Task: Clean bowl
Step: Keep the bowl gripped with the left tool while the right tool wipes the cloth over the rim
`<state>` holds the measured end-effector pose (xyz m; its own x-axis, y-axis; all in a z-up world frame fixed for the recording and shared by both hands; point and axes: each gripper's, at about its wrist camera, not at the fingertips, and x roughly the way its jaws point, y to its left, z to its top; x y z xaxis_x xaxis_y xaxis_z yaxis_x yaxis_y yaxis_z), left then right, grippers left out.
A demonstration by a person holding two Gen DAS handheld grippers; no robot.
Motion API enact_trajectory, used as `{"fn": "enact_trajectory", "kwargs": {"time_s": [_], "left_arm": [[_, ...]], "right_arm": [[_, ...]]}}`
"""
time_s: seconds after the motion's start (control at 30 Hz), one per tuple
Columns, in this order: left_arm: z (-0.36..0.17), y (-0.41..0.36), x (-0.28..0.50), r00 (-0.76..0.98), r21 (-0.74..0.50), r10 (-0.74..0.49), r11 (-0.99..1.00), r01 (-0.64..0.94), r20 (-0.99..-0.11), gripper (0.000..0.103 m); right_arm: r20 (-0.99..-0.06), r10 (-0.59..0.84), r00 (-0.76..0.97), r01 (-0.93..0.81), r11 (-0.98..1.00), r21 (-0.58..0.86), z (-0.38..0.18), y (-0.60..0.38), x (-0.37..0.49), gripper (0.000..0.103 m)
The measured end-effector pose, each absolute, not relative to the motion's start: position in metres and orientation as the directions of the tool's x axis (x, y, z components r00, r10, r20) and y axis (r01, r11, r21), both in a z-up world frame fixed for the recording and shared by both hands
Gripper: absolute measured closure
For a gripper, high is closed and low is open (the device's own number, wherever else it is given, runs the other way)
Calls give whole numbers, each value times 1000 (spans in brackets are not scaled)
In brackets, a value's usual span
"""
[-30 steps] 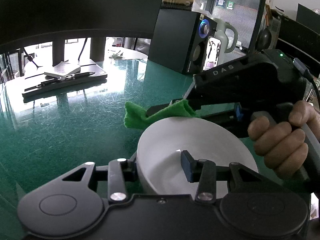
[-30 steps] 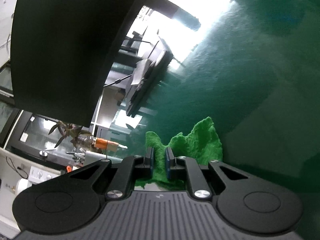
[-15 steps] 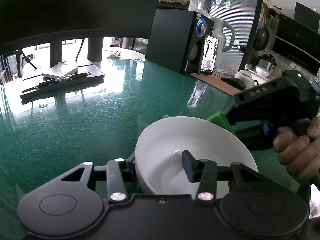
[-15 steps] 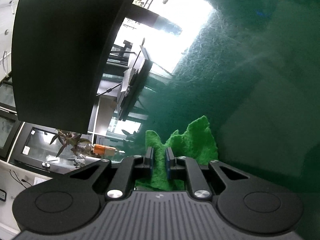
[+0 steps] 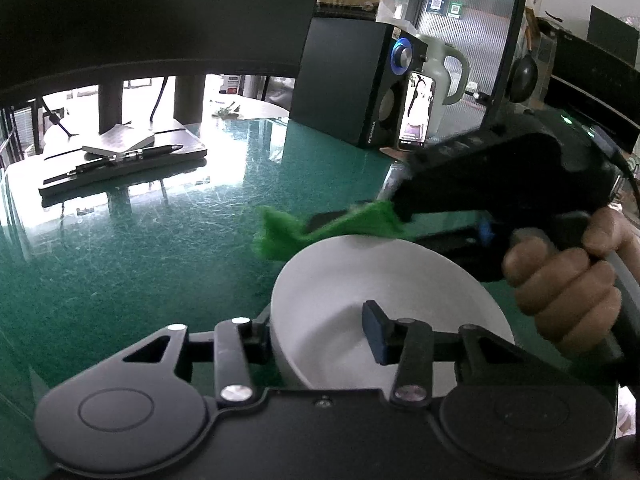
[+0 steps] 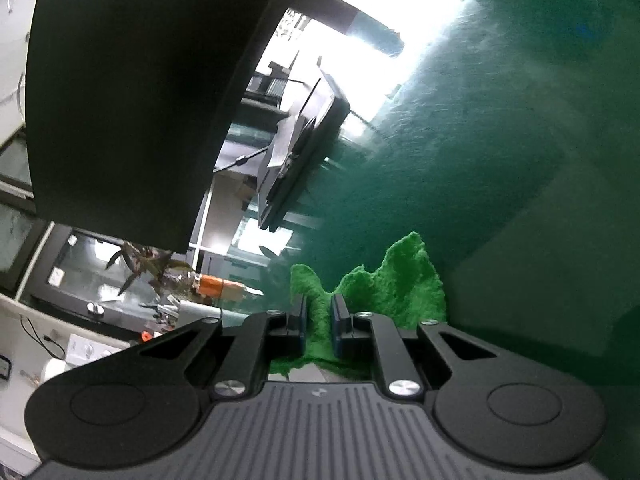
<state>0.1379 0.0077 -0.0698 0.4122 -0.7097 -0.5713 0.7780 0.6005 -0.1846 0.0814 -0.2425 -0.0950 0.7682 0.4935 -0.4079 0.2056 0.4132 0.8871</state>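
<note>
A white bowl (image 5: 360,272) stands on the green glass table (image 5: 160,260). My left gripper (image 5: 316,328) straddles its near left wall, with one finger outside and the blue pad inside. Its jaws are closing on that wall. A hand (image 5: 568,280) holds my right gripper (image 5: 340,220) level over the bowl's far rim, pointing left. It is shut on a green cloth (image 5: 288,232) that hangs at the rim. In the right wrist view the cloth (image 6: 384,280) bulges out ahead of the right gripper (image 6: 319,312), and the bowl is hidden.
A black speaker (image 5: 348,80), a lit phone (image 5: 416,112) and a pale kettle (image 5: 444,72) stand at the back right. A black tray (image 5: 120,168) with a notebook and pen lies far left. A dark monitor (image 5: 140,20) overhangs the table.
The right gripper swept the cloth to the right along the bowl's far rim, then back to the left. The left gripper and the bowl stayed put.
</note>
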Motion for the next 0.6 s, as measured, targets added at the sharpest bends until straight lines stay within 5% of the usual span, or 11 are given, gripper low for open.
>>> {"fn": "enact_trajectory", "kwargs": {"time_s": [0.6], "left_arm": [[-70, 7, 137, 399, -197, -719, 590, 783, -568, 71]], "right_arm": [[-415, 500, 760, 196, 433, 880, -93, -230, 99, 88]]}}
